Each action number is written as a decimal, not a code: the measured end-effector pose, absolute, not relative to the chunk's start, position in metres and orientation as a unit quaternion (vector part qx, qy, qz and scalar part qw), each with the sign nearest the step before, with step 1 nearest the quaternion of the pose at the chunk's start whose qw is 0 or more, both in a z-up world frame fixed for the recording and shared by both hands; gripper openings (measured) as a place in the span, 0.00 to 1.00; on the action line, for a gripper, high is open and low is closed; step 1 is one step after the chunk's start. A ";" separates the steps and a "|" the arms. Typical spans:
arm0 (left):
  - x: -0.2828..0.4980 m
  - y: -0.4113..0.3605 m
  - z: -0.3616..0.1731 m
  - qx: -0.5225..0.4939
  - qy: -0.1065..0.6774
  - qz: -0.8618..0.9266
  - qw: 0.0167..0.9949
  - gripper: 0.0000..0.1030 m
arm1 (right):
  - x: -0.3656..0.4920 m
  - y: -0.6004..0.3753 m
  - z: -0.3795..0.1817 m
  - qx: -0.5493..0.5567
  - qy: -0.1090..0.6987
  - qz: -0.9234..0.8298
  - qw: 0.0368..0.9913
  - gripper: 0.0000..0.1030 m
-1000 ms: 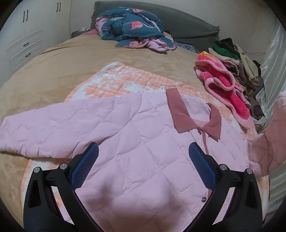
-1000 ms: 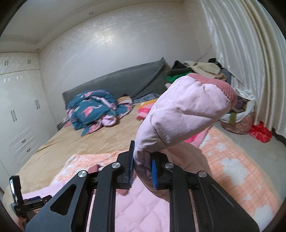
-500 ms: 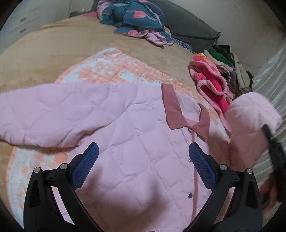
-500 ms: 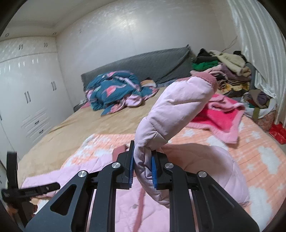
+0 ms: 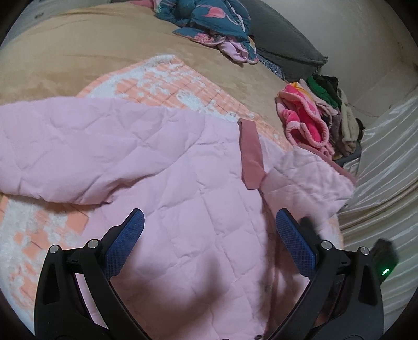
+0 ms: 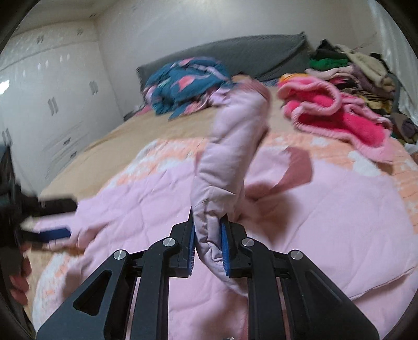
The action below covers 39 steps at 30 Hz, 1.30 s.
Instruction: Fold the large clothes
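A pale pink quilted jacket (image 5: 183, 183) lies front up on the bed, its dusty-pink collar (image 5: 250, 154) toward the headboard. My right gripper (image 6: 207, 225) pinches the jacket's right sleeve (image 6: 230, 146), which stands up from the jaws and leans over the jacket body (image 6: 326, 209); the jaws are opening slightly while the pads still press on the cloth. In the left wrist view that sleeve (image 5: 308, 180) lies folded across the chest. My left gripper (image 5: 209, 217) hovers open just above the jacket's middle, holding nothing. It also shows blurred at the left as the left gripper (image 6: 52, 232).
An orange-and-white blanket (image 5: 162, 78) lies under the jacket on a tan bedspread. A hot-pink fleece garment (image 5: 303, 120) and a clothes pile (image 5: 331, 104) sit at the right, a teal flamingo garment (image 5: 209, 18) near the grey headboard (image 6: 248, 55). White wardrobes (image 6: 39, 104) stand left, a curtain (image 5: 386, 157) right.
My right gripper has come down and across with the sleeve, laying it over the jacket's chest. My left gripper has dropped a little toward the jacket and rolled.
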<state>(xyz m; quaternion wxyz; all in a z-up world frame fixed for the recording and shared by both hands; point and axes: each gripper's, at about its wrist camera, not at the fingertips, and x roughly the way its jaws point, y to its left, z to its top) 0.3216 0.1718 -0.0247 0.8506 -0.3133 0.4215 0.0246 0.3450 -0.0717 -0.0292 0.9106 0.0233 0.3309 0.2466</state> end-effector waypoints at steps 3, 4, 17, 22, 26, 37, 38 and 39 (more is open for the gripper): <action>0.323 0.173 -0.027 -0.338 0.418 0.003 0.843 0.92 | 0.340 -0.057 -0.039 -0.006 0.349 0.262 0.900 0.21; 0.323 0.174 -0.029 -0.349 0.417 -0.005 0.839 0.92 | 0.337 -0.051 -0.044 -0.021 0.355 0.264 0.896 0.22; 0.340 0.153 -0.069 -0.395 0.450 -0.055 0.800 0.92 | 0.301 -0.055 -0.049 -0.054 0.390 0.299 0.869 0.76; 0.348 0.133 -0.088 -0.366 0.467 -0.037 0.804 0.91 | 0.294 -0.108 -0.035 -0.029 0.373 0.245 0.895 0.75; 0.350 0.109 -0.085 -0.292 0.458 -0.028 0.839 0.77 | 0.285 -0.146 -0.031 -0.018 0.357 0.207 0.911 0.68; 0.350 0.094 -0.059 -0.180 0.423 -0.025 0.888 0.17 | 0.254 -0.193 -0.047 0.028 0.371 0.151 0.916 0.65; 0.348 0.098 -0.049 -0.185 0.408 -0.024 0.894 0.17 | 0.254 -0.194 -0.047 0.028 0.371 0.150 0.916 0.65; 0.344 0.105 -0.036 -0.186 0.388 -0.018 0.902 0.17 | 0.255 -0.196 -0.046 0.028 0.371 0.147 0.917 0.65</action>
